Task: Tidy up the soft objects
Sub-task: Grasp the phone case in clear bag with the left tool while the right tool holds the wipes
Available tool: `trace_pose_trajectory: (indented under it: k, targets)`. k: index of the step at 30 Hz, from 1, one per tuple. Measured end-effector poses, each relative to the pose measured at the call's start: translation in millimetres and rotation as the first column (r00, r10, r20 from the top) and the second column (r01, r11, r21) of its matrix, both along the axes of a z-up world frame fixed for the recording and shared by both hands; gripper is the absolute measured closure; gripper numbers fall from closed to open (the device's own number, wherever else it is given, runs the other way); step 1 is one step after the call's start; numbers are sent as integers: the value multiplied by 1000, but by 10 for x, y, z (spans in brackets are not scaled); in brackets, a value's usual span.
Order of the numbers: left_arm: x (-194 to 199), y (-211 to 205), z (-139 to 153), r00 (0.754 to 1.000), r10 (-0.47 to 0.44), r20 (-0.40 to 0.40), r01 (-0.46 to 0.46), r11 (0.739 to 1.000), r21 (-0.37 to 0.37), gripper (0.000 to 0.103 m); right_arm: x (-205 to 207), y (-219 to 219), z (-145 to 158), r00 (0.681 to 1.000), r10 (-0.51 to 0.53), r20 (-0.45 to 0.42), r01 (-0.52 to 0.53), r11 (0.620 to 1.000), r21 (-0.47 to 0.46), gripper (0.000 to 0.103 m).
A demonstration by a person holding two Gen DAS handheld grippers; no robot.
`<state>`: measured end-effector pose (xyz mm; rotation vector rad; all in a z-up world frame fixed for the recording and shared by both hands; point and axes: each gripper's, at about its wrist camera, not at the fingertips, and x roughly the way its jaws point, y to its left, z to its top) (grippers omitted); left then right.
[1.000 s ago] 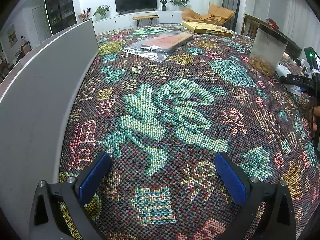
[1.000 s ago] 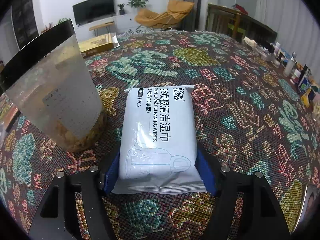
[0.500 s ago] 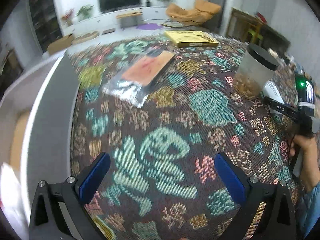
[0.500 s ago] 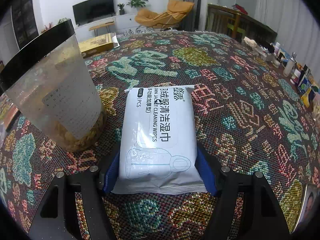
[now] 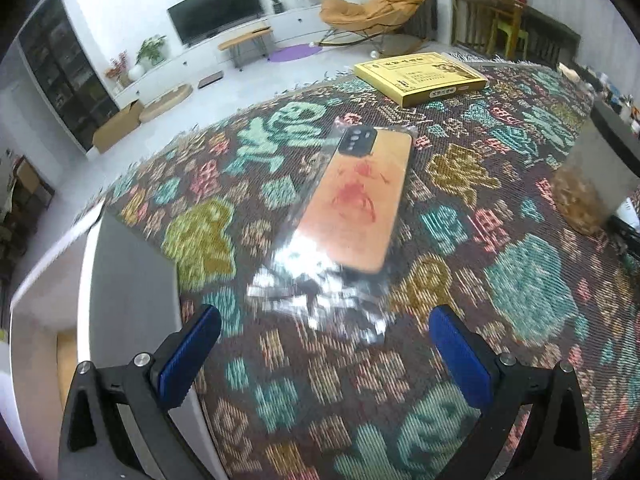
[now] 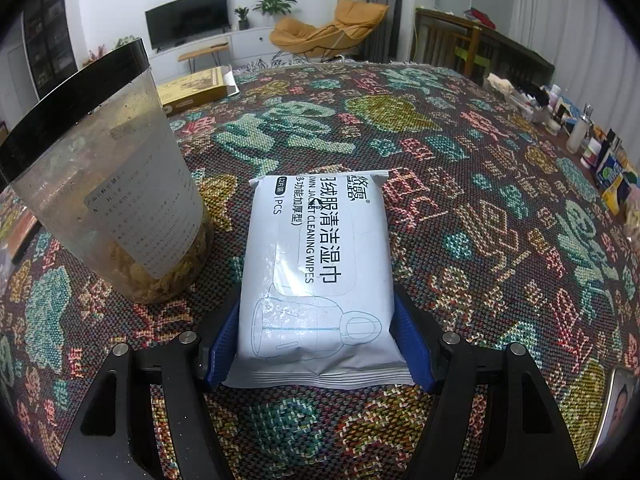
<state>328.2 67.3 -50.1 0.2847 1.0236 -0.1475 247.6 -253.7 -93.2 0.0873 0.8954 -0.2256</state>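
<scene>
The left gripper (image 5: pixel 324 344), released and empty, is now hanging nearer the bagged orange phone case (image 5: pixel 356 204); the right gripper (image 6: pixel 316 344) is grasping the white rectangular wipes pack (image 6: pixel 316 264).

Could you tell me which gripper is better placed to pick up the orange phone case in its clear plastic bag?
Left. The left gripper is open and empty, facing the orange phone case in its clear plastic bag. The right gripper already clamps the white wipes pack.

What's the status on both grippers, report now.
Right gripper shut on wipes pack. Left gripper open, empty, above bagged phone case. Lidded jar stands beside the pack.
</scene>
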Motion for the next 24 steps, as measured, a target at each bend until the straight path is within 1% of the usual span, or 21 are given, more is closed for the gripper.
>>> trace_pose_trajectory:
  k: [3,5,8,10,12,15,16,17,18,21,24]
  targets:
    - [196,-72,-59,999,-37,-6,37,999,12,0,0,0,0,1000,0,0,0,1000,0,31]
    - [355,-159,-69,998,-57,6,57,998,21,0,0,0,0,1000,0,0,0,1000,0,31]
    - [553,-279,-80,997,-83,4,83,996,-5,0,-1,-2,0,1000,0,0,0,1000,1,31]
    - [715,-345,-160,995,-98,-19,98,995,-17,0,-2,-7,0,1000,0,0,0,1000,1,31]
    - [858,-364,-258,995,-91,-51,90,995,-31,0,-1,-1,1,1000,0,0,0,1000,1,31]
    - [987,-341,-416,992,-73,-103,65,995,-78,0,-2,-2,1,1000,0,0,0,1000,1,31]
    - [1000,-338,-458,992,-70,-108,62,995,-74,0,-2,-11,0,1000,0,0,0,1000,2,31]
    - [1002,-334,-495,992,-68,-109,61,996,-70,0,-2,-3,1,1000,0,0,0,1000,2,31]
    - [1007,-300,-500,993,-64,-98,55,994,-96,0,-2,-2,1,1000,0,0,0,1000,2,31]
    - [1077,-172,-526,995,-12,-101,-3,990,-143,0,-1,-3,2,1000,0,0,0,1000,2,31]
    - [1068,-158,-540,997,2,-81,-14,990,-143,0,0,-5,1,1000,0,0,0,1000,1,30]
